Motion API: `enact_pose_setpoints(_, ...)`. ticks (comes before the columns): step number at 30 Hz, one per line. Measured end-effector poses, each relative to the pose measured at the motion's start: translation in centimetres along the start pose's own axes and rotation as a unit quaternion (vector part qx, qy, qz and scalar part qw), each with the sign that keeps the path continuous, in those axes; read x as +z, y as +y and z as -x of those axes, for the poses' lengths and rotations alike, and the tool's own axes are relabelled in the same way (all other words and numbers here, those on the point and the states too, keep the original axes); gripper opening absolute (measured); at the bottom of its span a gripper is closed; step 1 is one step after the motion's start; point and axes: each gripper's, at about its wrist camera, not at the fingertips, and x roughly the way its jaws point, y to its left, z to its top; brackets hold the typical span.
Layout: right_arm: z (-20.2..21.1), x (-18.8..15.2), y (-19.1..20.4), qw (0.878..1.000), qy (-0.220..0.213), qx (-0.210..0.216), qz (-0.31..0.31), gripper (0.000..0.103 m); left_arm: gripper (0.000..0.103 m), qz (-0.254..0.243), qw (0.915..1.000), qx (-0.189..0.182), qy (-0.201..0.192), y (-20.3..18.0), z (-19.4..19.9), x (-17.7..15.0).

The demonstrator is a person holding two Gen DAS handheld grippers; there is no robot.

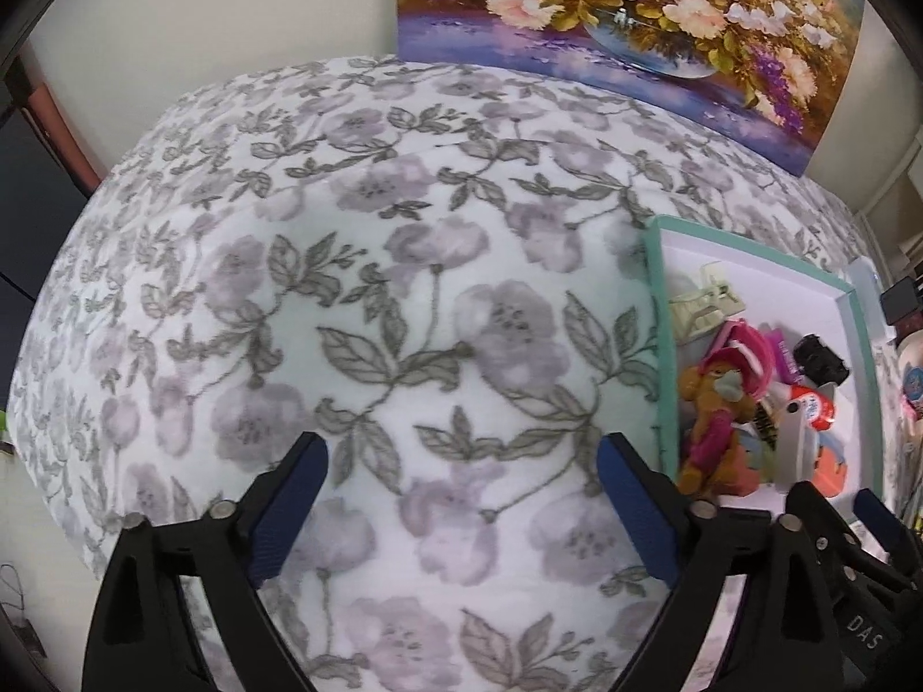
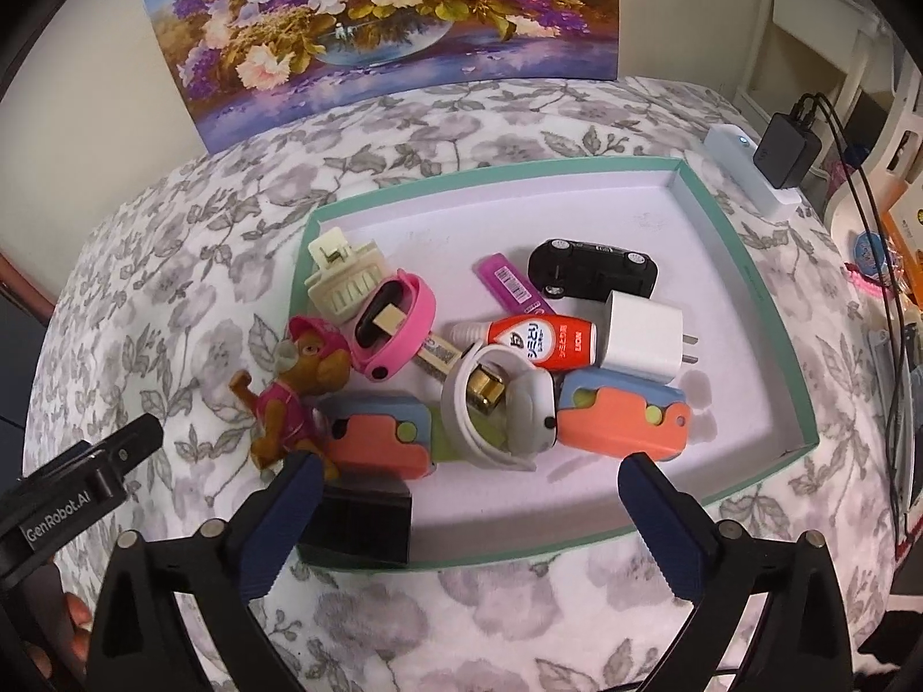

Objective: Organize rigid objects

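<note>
Floral fleece blanket (image 1: 404,300) covers the work surface, with a flower painting (image 2: 381,29) propped against the wall behind. At left, the left gripper (image 1: 461,507) angles steeply down over bare blanket, jaws spread wide and empty. Right of it lies a teal-rimmed, white-lined cardboard tray (image 2: 750,300). The right gripper (image 2: 470,513) tilts down over the tray's near edge, jaws wide apart, nothing held. Inside, left to right: plastic dog figure (image 2: 288,398) partly over the rim, cream hair claw (image 2: 343,279), pink oval case (image 2: 392,323), coral-and-blue blocks (image 2: 620,424), black toy car (image 2: 594,274), white plug adapter (image 2: 643,340). A black box (image 2: 360,527) is partly hidden by one finger.
</note>
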Motion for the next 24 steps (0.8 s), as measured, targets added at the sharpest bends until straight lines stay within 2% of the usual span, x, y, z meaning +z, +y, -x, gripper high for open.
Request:
enact_pose_setpoints(4,0.2,-0.7,0.3,1.000,-0.001,-0.006,0.006,0.103,0.096,-0.004,0.9999,0.015,-0.002,0.7,0.2,-0.6)
enact_pose_setpoints(11,1.0,-1.9,0.8,1.000,-0.005,-0.012,0.018,0.103,0.096,-0.012,0.9998,0.013,-0.012,1.5,1.3,-2.0)
enact_pose_setpoints(19,2.1,-3.2,1.2,1.000,-0.011,-0.012,0.019,0.103,0.096,-0.009,0.9999,0.012,0.003,2.5,1.8,-3.0)
enact_pose_setpoints(24,2.6,-3.8,1.3,1.000,-0.012,-0.012,0.018,0.103,0.096,-0.020,0.9992,0.033,-0.011,2.5,2.6,-3.6)
